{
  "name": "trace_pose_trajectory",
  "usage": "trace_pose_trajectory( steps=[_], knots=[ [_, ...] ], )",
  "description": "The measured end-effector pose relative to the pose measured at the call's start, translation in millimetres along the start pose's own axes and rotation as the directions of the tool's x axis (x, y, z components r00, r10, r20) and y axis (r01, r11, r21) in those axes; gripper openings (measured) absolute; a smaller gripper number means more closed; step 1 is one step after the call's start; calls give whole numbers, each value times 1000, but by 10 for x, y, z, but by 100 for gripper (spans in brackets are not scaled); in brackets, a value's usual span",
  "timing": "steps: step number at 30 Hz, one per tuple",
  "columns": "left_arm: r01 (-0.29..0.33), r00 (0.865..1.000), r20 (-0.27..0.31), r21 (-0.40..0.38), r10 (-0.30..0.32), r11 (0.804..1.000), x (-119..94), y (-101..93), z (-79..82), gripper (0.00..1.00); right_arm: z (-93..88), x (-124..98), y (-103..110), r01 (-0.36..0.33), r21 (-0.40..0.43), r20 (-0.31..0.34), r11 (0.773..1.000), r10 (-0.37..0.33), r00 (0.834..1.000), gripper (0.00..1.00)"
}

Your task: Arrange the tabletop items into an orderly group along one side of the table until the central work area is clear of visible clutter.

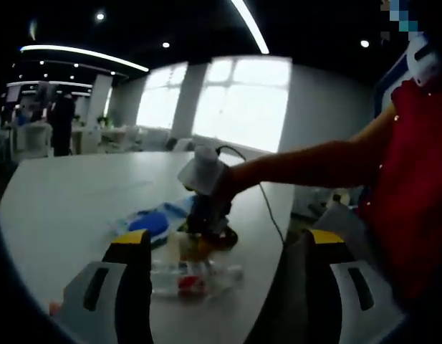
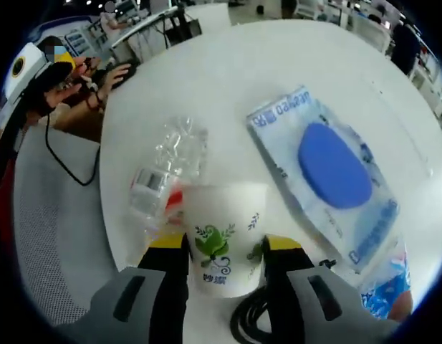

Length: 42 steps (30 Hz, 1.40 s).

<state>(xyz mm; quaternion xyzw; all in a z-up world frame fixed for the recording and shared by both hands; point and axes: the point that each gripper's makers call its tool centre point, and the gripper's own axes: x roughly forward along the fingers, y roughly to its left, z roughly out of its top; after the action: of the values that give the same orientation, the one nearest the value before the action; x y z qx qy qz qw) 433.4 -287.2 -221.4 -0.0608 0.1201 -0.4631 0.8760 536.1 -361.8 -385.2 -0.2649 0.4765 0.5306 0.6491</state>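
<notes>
My right gripper (image 2: 224, 245) is shut on a white paper cup (image 2: 225, 209) with a green leaf print, which stands on the white table (image 2: 228, 72). Just beyond the cup lies a crumpled clear plastic bottle (image 2: 167, 166) with a red label. To the right of it lies a flat blue-and-clear packet (image 2: 328, 172) holding a blue oval. In the left gripper view my left gripper (image 1: 228, 244) is wide open, low over the same bottle (image 1: 195, 278). The right gripper (image 1: 206, 204), held by a person's hand, stands just behind the bottle, with the blue packet (image 1: 152, 222) to its left.
A black cable (image 2: 248, 321) coils by the cup, near the table edge. A second blue printed packet (image 2: 389, 290) lies at the lower right. A grey mesh chair (image 2: 49, 236) stands beside the table. A person in red (image 1: 414, 179) is close on the right. The far tabletop (image 1: 77, 193) is bare.
</notes>
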Motion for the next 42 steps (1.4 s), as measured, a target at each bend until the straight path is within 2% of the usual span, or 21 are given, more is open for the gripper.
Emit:
trace_pose_trajectory(
  steps=[7,16,23,26,32,34,37,42],
  knots=[
    [1,1000,-7,2,-1,1000,9,0,-8,86,-5,-31,2,-4,7,23,1000,4,1000,40],
    [2,1000,-9,5,-2,1000,27,-7,9,85,51,-229,-35,14,24,109,1000,-17,994,40],
    [-2,1000,-10,4,2,1000,26,8,14,85,156,-399,-36,33,21,193,999,-36,981,39],
    [-7,1000,-8,6,7,1000,18,19,28,84,265,-475,-24,34,26,253,999,-40,967,39],
    [-16,1000,-5,5,16,1000,-10,52,47,84,431,-536,29,33,22,316,999,-38,948,39],
    [-20,1000,-2,7,20,1000,-29,67,61,84,515,-565,50,38,15,351,999,-40,935,39],
    [-31,999,7,3,31,1000,-67,104,81,84,672,-617,71,41,10,422,999,-41,906,39],
    [-44,999,21,-2,44,999,-124,136,101,84,837,-643,115,46,0,489,999,-40,871,39]
  ],
)
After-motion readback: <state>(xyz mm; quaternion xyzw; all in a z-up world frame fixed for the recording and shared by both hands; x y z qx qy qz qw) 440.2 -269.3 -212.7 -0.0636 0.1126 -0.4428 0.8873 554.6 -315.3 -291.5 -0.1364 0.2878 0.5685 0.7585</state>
